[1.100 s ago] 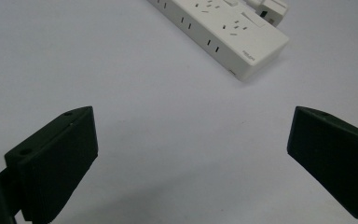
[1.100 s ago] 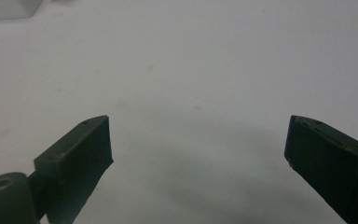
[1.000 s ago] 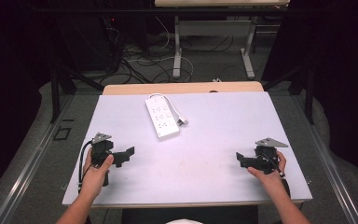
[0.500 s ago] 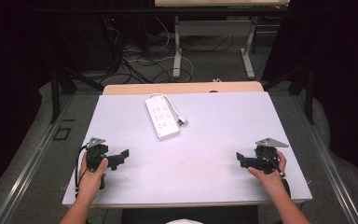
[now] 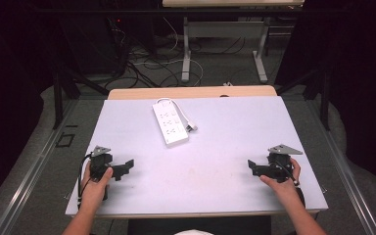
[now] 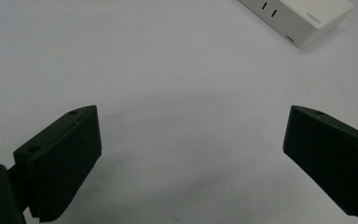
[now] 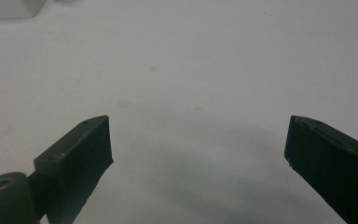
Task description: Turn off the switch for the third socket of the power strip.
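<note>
Left gripper (image 5: 123, 168): we see it near the front left corner of the bench (image 5: 225, 142), held in the person's left hand (image 5: 94, 188). It points toward the middle of the bench.
Left jaws: in the left gripper view (image 6: 191, 158) we see them spread wide apart. Nothing is between them, just bare bench top.
Right gripper (image 5: 253, 169): we see it near the front right corner of the bench, held in the person's right hand (image 5: 280, 182). It points toward the middle too.
Right jaws: in the right gripper view (image 7: 198, 158) we see them spread wide apart as well. They hold nothing, and their shadow lies on the bench under them.
Power strip (image 5: 170, 122): it is white and lies flat on the bench, a bit left of the middle and closer to the back edge. It is well apart from both grippers. We see one end of it at the top of the left gripper view (image 6: 303, 18), past the jaws.
Cord (image 5: 188, 120): a white cord runs along the right side of the power strip.
Bench: the top is white, with a wooden strip along the back edge.
</note>
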### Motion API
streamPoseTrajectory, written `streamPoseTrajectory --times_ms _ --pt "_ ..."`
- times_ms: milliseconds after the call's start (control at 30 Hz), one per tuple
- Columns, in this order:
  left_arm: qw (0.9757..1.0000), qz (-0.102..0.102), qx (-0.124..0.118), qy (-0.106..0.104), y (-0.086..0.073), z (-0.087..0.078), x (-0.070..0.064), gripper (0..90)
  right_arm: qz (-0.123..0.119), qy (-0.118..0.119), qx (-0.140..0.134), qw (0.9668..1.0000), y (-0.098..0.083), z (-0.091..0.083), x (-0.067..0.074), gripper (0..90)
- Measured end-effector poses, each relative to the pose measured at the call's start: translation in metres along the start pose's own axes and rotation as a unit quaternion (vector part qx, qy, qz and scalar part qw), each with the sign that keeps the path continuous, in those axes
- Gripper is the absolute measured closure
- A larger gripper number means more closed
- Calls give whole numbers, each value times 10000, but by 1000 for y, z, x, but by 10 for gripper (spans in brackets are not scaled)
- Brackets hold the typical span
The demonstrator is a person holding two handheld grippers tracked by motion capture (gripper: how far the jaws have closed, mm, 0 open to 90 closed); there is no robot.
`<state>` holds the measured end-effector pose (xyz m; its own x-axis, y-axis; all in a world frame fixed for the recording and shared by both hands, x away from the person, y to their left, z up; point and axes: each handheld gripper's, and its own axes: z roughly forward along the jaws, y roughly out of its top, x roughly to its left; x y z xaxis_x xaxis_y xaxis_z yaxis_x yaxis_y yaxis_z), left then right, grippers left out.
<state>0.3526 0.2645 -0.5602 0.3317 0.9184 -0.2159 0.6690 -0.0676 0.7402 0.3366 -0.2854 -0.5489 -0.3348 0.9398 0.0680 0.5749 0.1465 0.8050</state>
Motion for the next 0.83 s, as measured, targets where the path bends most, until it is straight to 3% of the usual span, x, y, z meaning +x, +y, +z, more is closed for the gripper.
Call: streamPoseTrajectory --times_ms 433,833 --pt "9997 11 189 124 -1 3 1 49 15 -1 12 10000 0 1 1 67" --pt "9997 -40 193 119 -2 3 2 52 9 -4 19 10000 -1 1 0 67"
